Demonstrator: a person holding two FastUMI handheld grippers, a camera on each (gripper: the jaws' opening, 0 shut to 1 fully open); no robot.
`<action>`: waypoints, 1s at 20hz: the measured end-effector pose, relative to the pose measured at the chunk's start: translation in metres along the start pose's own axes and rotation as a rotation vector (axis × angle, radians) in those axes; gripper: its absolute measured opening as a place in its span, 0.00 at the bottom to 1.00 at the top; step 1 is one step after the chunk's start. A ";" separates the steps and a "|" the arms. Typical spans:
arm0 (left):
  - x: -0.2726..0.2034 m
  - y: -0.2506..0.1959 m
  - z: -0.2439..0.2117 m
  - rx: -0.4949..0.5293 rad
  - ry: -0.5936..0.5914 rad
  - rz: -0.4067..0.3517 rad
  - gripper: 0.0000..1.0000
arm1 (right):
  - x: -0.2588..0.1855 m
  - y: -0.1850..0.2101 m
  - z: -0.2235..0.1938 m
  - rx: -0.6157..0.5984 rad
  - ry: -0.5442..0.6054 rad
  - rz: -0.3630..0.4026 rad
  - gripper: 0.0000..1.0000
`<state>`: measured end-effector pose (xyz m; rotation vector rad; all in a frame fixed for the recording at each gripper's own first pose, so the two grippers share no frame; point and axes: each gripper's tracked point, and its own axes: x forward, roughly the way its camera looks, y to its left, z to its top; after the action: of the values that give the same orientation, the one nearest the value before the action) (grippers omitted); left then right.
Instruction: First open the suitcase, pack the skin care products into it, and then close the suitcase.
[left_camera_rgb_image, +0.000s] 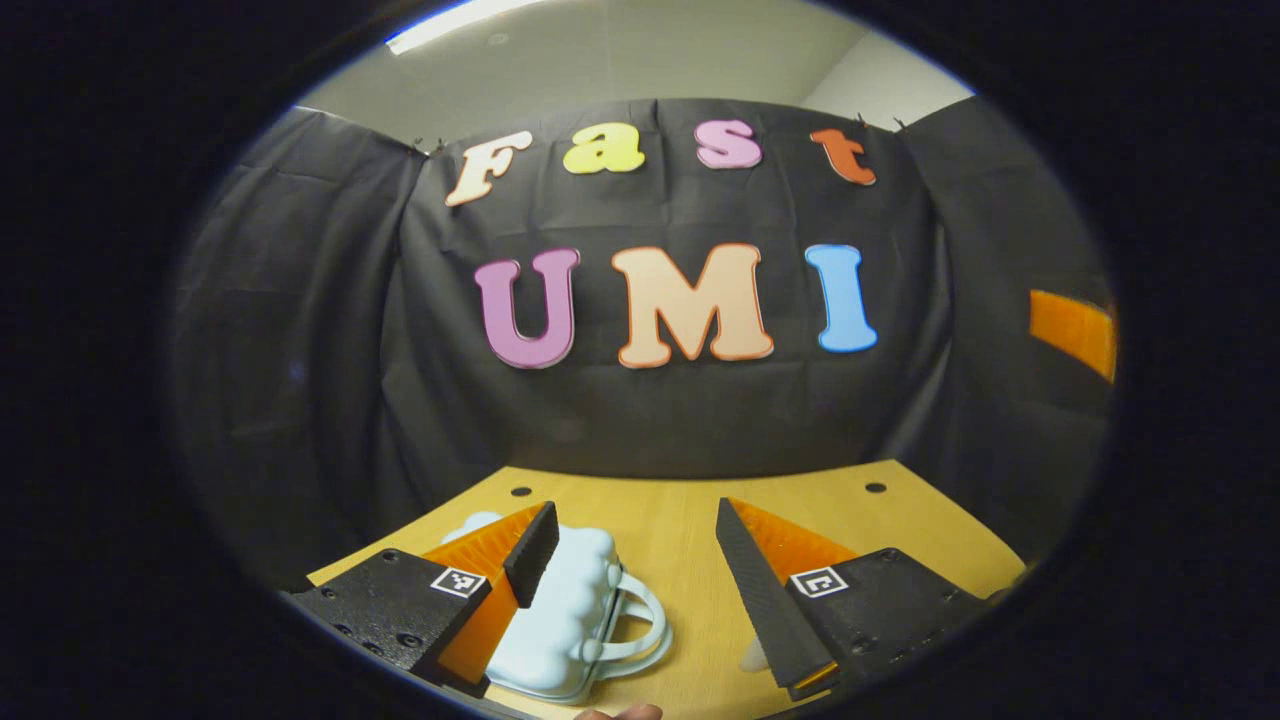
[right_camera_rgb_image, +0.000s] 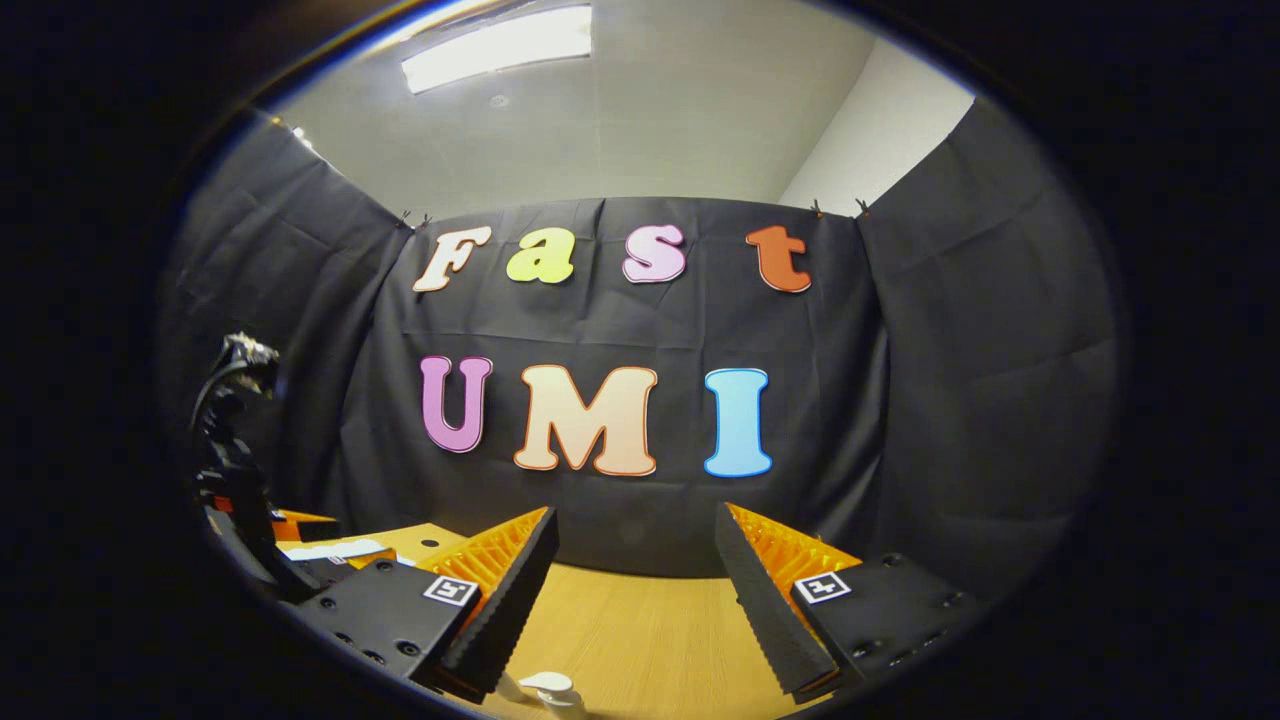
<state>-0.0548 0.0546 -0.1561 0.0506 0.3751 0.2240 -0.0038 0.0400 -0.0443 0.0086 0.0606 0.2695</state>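
Observation:
A small pale blue suitcase (left_camera_rgb_image: 565, 620) with a bumpy shell and a loop handle lies shut on the wooden table (left_camera_rgb_image: 680, 530), low in the left gripper view. My left gripper (left_camera_rgb_image: 635, 530) hovers open above it, its left finger over the case's near side. A small white item (left_camera_rgb_image: 752, 656) peeks out beside the right finger. In the right gripper view my right gripper (right_camera_rgb_image: 637, 545) stands open above the table, with a white bottle top (right_camera_rgb_image: 548, 686) just below its left finger. The other gripper (right_camera_rgb_image: 235, 480) shows at the far left there.
Black cloth walls close the table at the back and sides. Two small holes (left_camera_rgb_image: 521, 491) mark the table's far edge. An orange part (left_camera_rgb_image: 1075, 330) sticks out at the right in the left gripper view. A fingertip (left_camera_rgb_image: 625, 712) shows at the bottom edge.

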 end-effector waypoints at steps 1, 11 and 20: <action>0.004 0.000 -0.015 -0.004 0.044 -0.012 0.94 | 0.001 0.000 -0.002 -0.006 0.011 -0.011 0.98; 0.047 -0.009 -0.107 0.041 0.289 -0.106 0.95 | 0.006 0.005 -0.021 -0.051 0.092 -0.093 0.98; 0.069 -0.015 -0.164 0.031 0.484 -0.126 0.94 | 0.009 0.013 -0.033 -0.110 0.135 -0.098 0.99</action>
<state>-0.0496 0.0569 -0.3350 0.0019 0.8609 0.1031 -0.0011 0.0552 -0.0772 -0.1216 0.1795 0.1744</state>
